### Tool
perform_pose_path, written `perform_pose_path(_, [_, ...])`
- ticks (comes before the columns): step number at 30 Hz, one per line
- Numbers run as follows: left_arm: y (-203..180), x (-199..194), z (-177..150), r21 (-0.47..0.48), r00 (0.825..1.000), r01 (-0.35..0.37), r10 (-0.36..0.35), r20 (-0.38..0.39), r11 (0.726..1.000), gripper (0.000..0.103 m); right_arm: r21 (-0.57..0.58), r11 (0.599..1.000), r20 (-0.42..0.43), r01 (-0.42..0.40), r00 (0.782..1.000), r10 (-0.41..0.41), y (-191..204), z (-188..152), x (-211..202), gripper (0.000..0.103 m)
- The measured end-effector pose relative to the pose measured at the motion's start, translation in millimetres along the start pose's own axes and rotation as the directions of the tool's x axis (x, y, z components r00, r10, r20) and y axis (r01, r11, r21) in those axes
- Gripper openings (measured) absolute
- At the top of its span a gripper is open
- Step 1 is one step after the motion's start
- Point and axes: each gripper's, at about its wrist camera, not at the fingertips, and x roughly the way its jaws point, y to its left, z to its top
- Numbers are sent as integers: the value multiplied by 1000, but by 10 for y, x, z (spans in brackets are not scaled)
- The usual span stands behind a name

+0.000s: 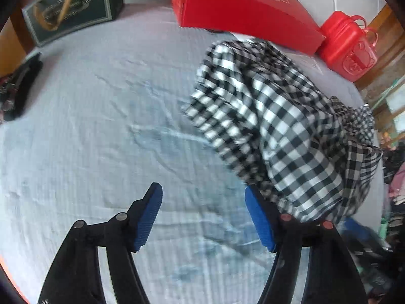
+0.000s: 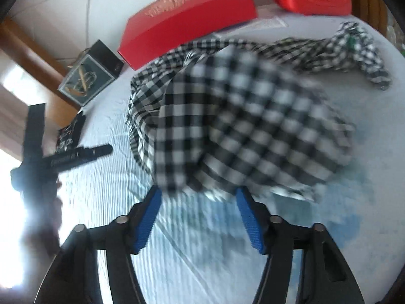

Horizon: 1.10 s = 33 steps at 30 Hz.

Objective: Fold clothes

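left gripper point(image 1: 203, 192): blue-padded fingers point(image 1: 149, 217) spread wide, nothing between them, over the near part of the bed point(image 1: 88, 126).
right gripper point(image 2: 197, 195): jaws likewise parted and empty, tips just short of the shirt's near edge; whether they touch it cannot be told through the blur.
checked shirt point(image 2: 240, 126): black-and-white, crumpled in a heap on the pale blue sheet, mid-bed toward the right side, one part trailing toward the far right corner.
black fabric item point(image 1: 22, 88): at the left edge.
dark green box point(image 1: 73, 5): far left corner.
red box point(image 1: 240, 10): along the far edge, just behind the shirt.
red plastic container point(image 1: 346, 45): far right corner, beside the red box.
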Motion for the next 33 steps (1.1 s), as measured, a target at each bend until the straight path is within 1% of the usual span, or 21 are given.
perform_pose_path(1, [-51, 69, 9, 2, 1000, 12, -12, -13, 1000, 67, -2, 1000, -13, 14, 1000, -14, 18, 21, 106, 62])
perform_pose_path(2, [-97, 146, 14, 8, 999, 23, -22, -28, 1000, 67, -11, 999, -23, 35, 999, -35, 0, 28, 147, 52])
perform_pose_path(3, [-154, 235, 16, 11, 998, 40, -39, -48, 999, 67, -19, 998, -32, 56, 998, -56, -19, 36, 188, 7])
perform_pose_path(6, [-294, 483, 5, 4, 992, 86, -85, -98, 996, 67, -39, 992, -42, 118, 992, -120, -116, 65, 221, 4])
perform_pose_path(8, [-396, 566, 13, 11, 991, 92, -91, -99, 996, 66, -25, 987, 20, 160, 987, -160, -312, 116, -127, 4])
perform_pose_path(9, [-443, 546, 42, 17, 992, 92, -90, -91, 996, 39, -21, 980, 61, 199, 978, -198, -432, 155, -340, 4])
perform_pose_path(10, [-489, 525, 71, 22, 993, 91, -89, -82, 996, 5, -24, 964, 108, 265, 959, -261, -554, 199, -570, 4])
perform_pose_path(12, [-571, 463, 136, 35, 996, 77, -75, -55, 996, 4, -34, 911, 196, 410, 897, -396, -744, 277, -996, 4])
perform_pose_path(14, [-562, 251, 256, 52, 999, -23, 21, 48, 998, 4, -17, 862, 247, 507, 837, -488, -990, 405, -1317, 4])
perform_pose_path(16, [-493, -15, 435, 47, 978, -156, 148, 150, 987, 4, 9, 811, 283, 584, 777, -563, -1257, 551, -1601, 4])
perform_pose_path(18, [-379, -155, 631, 19, 964, -207, 200, 177, 978, 4, 39, 754, 316, 655, 708, -631, -1523, 698, -1884, 6])
perform_pose_path(19, [-325, -197, 720, 2, 964, -207, 203, 171, 978, 4, 52, 741, 312, 670, 694, -649, -1669, 765, -1953, 10])
perform_pose_path(20, [-270, -240, 810, -16, 964, -207, 206, 165, 978, 5, 64, 746, 287, 663, 704, -650, -1827, 826, -1939, 15])
perform_pose_path(22, [-210, -307, 891, -39, 974, -183, 186, 128, 982, 10, 93, 762, 235, 640, 730, -642, -2139, 916, -1909, 42])
perform_pose_path(24, [-261, -394, 780, -30, 979, -154, 156, 128, 988, 15, 126, 799, 201, 587, 774, -600, -2363, 809, -1891, 52])
perform_pose_path(26, [-276, -464, 581, -28, 982, -129, 132, 132, 991, 33, 156, 831, 174, 533, 814, -555, -2562, 669, -1883, 61])
perform_pose_path(27, [-252, -508, 472, -31, 984, -115, 119, 133, 993, 53, 171, 845, 161, 506, 832, -531, -2662, 598, -1878, 66])
perform_pose_path(28, [-238, -525, 381, -38, 985, -107, 112, 133, 993, 71, 186, 853, 146, 487, 845, -514, -2765, 514, -1870, 66])
perform_pose_path(29, [-225, -525, 287, -45, 985, -106, 111, 132, 993, 75, 198, 855, 127, 479, 852, -507, -2871, 414, -1858, 66])
perform_pose_path(31, [-205, -413, 87, -59, 984, -133, 139, 115, 989, 76, 242, 855, 91, 459, 866, -491, -3088, 164, -1856, 66])
perform_pose_path(33, [-184, -216, -36, -86, 989, -124, 130, 71, 989, 76, 293, 850, 64, 437, 879, -473, -3310, -9, -1873, 66])
